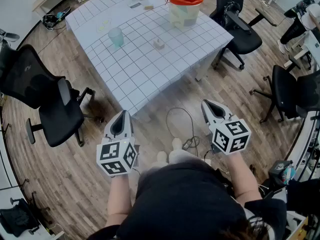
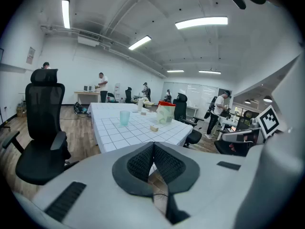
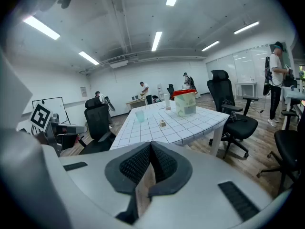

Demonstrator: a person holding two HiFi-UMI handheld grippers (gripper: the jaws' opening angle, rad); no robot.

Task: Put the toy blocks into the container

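Both your left gripper (image 1: pixel 121 116) and right gripper (image 1: pixel 207 106) sit pinched closed, empty; reach unopened and you risk knocking the toy block (image 1: pixel 159 44) away.

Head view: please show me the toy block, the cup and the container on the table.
toy block (image 1: pixel 159 44), head view, its top face.
cup (image 1: pixel 116 37), head view, its side wall.
container (image 1: pixel 184 15), head view, its pale front wall.
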